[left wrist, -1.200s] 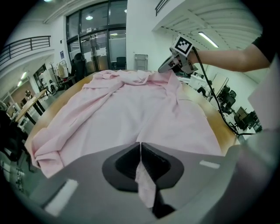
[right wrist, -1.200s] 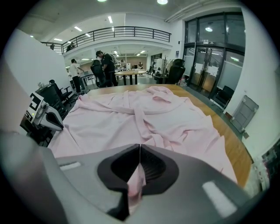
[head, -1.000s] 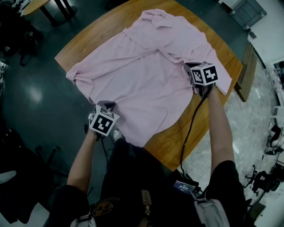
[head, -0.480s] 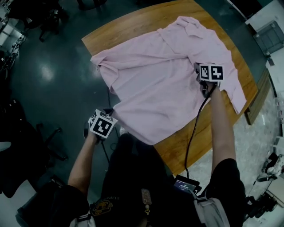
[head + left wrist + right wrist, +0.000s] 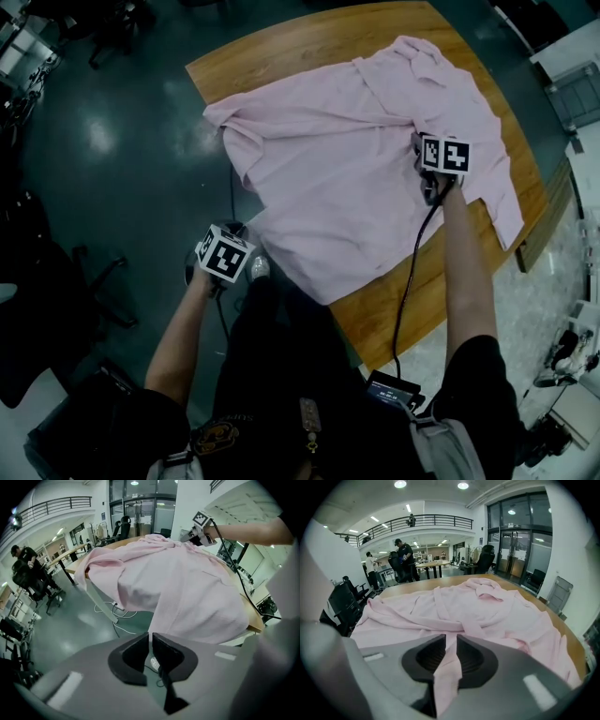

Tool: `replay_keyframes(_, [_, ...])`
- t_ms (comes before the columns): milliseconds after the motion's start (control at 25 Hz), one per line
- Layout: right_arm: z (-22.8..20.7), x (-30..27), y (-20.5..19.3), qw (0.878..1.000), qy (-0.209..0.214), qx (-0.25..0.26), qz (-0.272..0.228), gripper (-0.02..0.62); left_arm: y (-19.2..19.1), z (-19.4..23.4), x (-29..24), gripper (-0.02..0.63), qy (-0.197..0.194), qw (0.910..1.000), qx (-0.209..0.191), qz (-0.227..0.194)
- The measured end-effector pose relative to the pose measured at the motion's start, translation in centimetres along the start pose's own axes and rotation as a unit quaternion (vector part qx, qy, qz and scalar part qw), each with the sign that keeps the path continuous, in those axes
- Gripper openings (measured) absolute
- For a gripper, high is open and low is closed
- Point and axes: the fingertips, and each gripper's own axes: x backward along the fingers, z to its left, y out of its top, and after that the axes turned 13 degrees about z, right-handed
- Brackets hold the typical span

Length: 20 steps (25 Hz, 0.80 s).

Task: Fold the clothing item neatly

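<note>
A pink shirt (image 5: 356, 159) lies spread over a wooden table (image 5: 272, 56), collar at the far end, hem hanging over the near edge. My left gripper (image 5: 232, 230) hangs beside the table's near left edge. Its jaws (image 5: 151, 637) are shut on the thin corner of the hem, which drapes down to them. My right gripper (image 5: 417, 142) rests on the shirt's right side, by the sleeve. Its jaws (image 5: 451, 641) have just been opening and stand slightly apart, with a fold of pink cloth (image 5: 445, 672) still lying between them. The left gripper view also shows the right gripper (image 5: 199, 527) on the shirt.
Dark glossy floor surrounds the table. A table leg and white cables (image 5: 122, 616) sit under its left edge. Office chairs (image 5: 344, 602) and people (image 5: 401, 557) are farther off. A wooden bench (image 5: 553, 206) stands right of the table.
Both grippers have dragged the shirt sideways across the table. The left gripper has sunk off the table's edge with the hem corner, and the left side of the shirt has bunched up.
</note>
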Motion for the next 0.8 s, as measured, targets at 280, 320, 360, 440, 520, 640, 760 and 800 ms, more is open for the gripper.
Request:
replay_keyframes(280, [2.3, 4.1, -0.1, 0.999, 0.018, 0.01, -0.041, 0.061, 0.7, -0.8, 1.4, 0.095, -0.048, 0.998, 0.012, -0.038])
replay_keyframes(320, [2.6, 4.9, -0.5, 0.999, 0.018, 0.008, -0.046, 0.061, 1.4, -1.0, 1.7, 0.095, -0.05, 0.9977, 0.004, -0.045])
replay_keyframes(360, [2.9, 5.7, -0.9, 0.999, 0.016, 0.004, -0.05, 0.061, 2.3, -1.2, 2.0, 0.092, -0.053, 0.9972, -0.005, -0.053])
replay_keyframes(440, [3.0, 7.1, -1.9, 0.998, 0.011, -0.006, -0.055, 0.061, 4.1, -1.7, 2.6, 0.087, -0.058, 0.9954, -0.026, -0.072])
replay_keyframes(520, [3.1, 8.3, -3.3, 0.998, 0.005, -0.021, -0.057, 0.061, 5.9, -2.2, 3.5, 0.081, -0.064, 0.9929, -0.047, -0.089])
replay_keyframes(640, [3.3, 9.7, -6.1, 0.997, -0.005, -0.048, -0.055, 0.06, 8.1, -2.9, 4.7, 0.064, -0.075, 0.9876, -0.078, -0.114])
replay_keyframes(760, [3.5, 10.8, -8.6, 0.996, -0.019, -0.067, -0.056, 0.056, 10.3, -3.7, 5.4, 0.055, -0.086, 0.9811, -0.102, -0.14])
replay_keyframes(800, [3.7, 11.1, -9.2, 0.995, -0.022, -0.075, -0.058, 0.054, 10.9, -3.8, 5.5, 0.051, -0.088, 0.9791, -0.111, -0.147])
